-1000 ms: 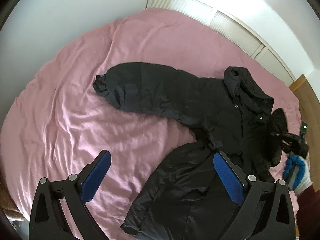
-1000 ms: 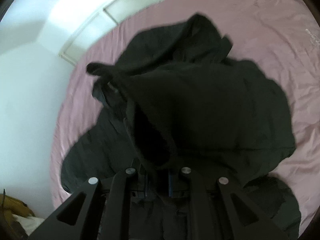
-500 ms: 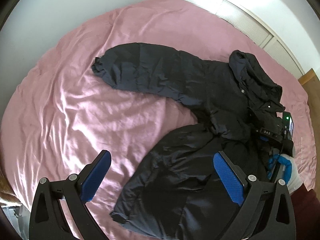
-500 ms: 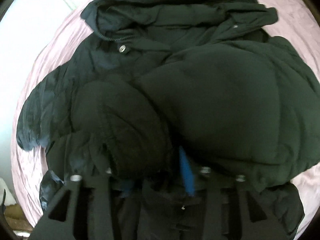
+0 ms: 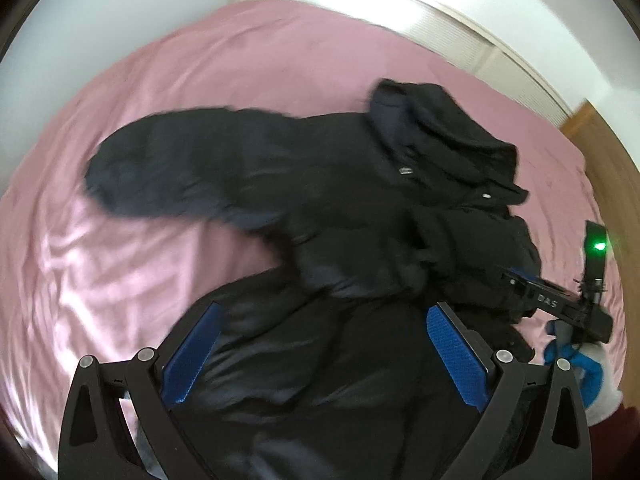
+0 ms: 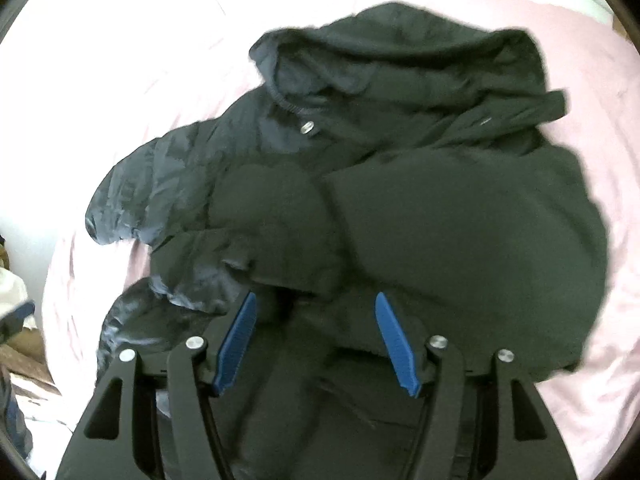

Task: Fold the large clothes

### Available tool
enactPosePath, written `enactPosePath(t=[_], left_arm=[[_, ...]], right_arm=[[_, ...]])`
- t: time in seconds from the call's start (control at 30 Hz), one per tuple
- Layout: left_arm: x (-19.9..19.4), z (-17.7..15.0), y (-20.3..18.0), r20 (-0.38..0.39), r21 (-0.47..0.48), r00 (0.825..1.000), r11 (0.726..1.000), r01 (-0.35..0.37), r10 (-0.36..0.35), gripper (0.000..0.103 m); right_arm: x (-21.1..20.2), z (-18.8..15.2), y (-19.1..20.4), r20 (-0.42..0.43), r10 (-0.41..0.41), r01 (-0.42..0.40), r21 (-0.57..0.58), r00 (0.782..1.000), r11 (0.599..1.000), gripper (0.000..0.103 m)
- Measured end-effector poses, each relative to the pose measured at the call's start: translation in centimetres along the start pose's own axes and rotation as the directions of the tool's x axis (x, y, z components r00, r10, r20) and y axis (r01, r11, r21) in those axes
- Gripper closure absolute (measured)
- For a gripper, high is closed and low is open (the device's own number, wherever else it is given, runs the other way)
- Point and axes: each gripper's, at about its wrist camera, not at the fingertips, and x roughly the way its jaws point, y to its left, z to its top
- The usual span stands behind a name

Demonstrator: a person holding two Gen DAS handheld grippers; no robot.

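Left wrist view: black puffer jacket [image 5: 360, 208] lies on the pink bedsheet [image 5: 160, 92], one sleeve [image 5: 172, 168] stretched out to the side. Left gripper [image 5: 320, 356] jaws wide apart, nothing btwn the pads.

Right wrist view: right gripper [image 6: 314, 340] jaws just been opening, now apart w/ loose jacket fabric btwn them, hood [image 6: 400, 60] on the far side.

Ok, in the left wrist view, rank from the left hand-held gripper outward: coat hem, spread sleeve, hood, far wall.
1. Coat hem, between the left hand-held gripper's open fingers.
2. Spread sleeve, upper left.
3. Hood, upper right.
4. Far wall, beyond the bed.
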Motion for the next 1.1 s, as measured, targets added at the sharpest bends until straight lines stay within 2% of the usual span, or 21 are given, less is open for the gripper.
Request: enactPosePath(t=[0.13, 0.3, 0.5, 0.7, 0.83, 0.97, 1.1], left_arm=[[4.0, 2.5, -5.0, 0.019, 0.078, 1.0, 0.997, 0.017, -0.019, 0.002], [10.0, 5.4, -11.6, 0.048, 0.17, 0.998, 0.985, 0.026, -0.035, 0.002], [17.3, 6.6, -17.1, 0.029, 0.26, 0.999, 0.965, 0.026, -0.035, 0.003], [23.2, 4.5, -18.4, -0.04, 0.298, 0.999, 0.955, 0.012, -0.001, 0.007], [25.7, 2.1, -17.3, -0.091, 0.25, 0.996, 0.968, 0.019, 0.004, 0.007], [27.2, 0.6, -17.1, -0.094, 0.262, 0.995, 0.965, -0.015, 0.041, 0.006], [27.4, 0.7, -17.7, -0.111, 0.277, 0.992, 0.96, -0.03, 0.063, 0.005]], right_arm=[[-2.1, 1.1, -4.2, 0.055, -0.095, 0.095, 0.011, 0.994, 0.995, 0.042], [-1.9, 3.0, -9.5, 0.078, -0.19, 0.187, 0.044, 0.979, 0.981, 0.042], [0.2, 4.9, -12.9, 0.087, -0.219, 0.215, 0.058, 0.972, 0.975, 0.041], [4.1, 5.2, -14.3, 0.072, -0.209, 0.207, 0.039, 0.975, 0.978, 0.041], [7.3, 3.9, -15.3, 0.015, -0.188, 0.187, 0.051, 0.982, 0.981, 0.034], [9.9, 2.1, -15.4, -0.001, -0.207, 0.207, -0.002, 0.978, 0.978, 0.033], [10.7, 1.8, -15.1, -0.021, -0.239, 0.239, -0.028, 0.971, 0.971, 0.032]])
